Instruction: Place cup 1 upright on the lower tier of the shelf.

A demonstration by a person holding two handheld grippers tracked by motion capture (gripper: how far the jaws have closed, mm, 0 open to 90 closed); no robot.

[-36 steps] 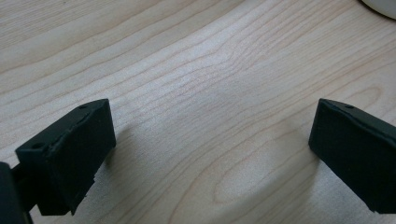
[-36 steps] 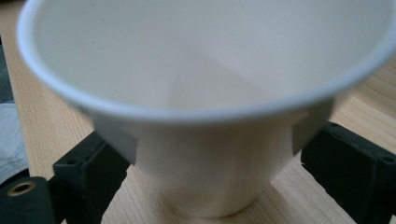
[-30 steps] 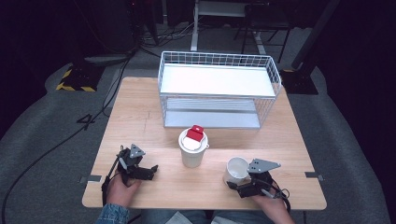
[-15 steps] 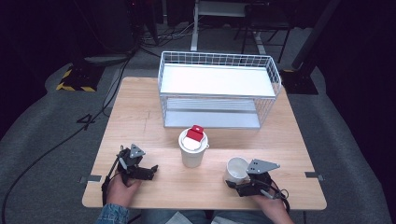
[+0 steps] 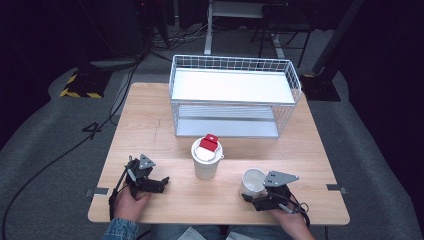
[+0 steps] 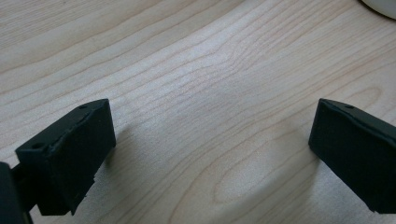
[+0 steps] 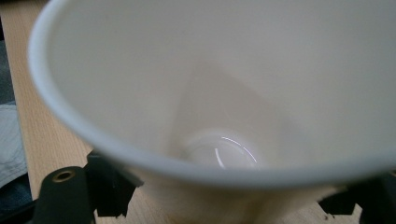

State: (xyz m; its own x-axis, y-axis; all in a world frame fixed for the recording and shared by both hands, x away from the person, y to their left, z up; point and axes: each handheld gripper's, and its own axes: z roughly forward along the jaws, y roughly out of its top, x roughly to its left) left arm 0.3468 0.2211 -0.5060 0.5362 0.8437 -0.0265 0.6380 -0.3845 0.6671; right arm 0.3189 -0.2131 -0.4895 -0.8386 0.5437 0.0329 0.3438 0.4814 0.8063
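Right gripper (image 5: 256,196) at the near right of the light wooden tabletop (image 5: 150,125), jaws just closed around the lower wall of the open white paper cup (image 5: 252,182), one black jaw on each side of the cup in the right gripper view. Cup (image 7: 224,93) upright, empty, wall apparently a little pinched. Left gripper (image 5: 157,182) resting at the near left, jaws spread wide over bare wood, nothing between them (image 6: 210,140).

Standing between the two grippers, a little farther off: a white lidded cup with a red cap lying on top (image 5: 206,157). Beyond it, at the far side, a white wire two-tier basket rack (image 5: 234,102).

Risks from here, as a judgement:
- Thin paper wall, so too hard a squeeze likely to crease or collapse the cup and let it pop out of the jaws.
- Low grip, so a quick lift or tilt likely to swing the top over and tip the cup out.
- Lidded cup near on the left; a careless sweep that way likely to knock it over or flick off the loose red cap.
- Rack wires at the far side apt to catch the rim on a low carry.
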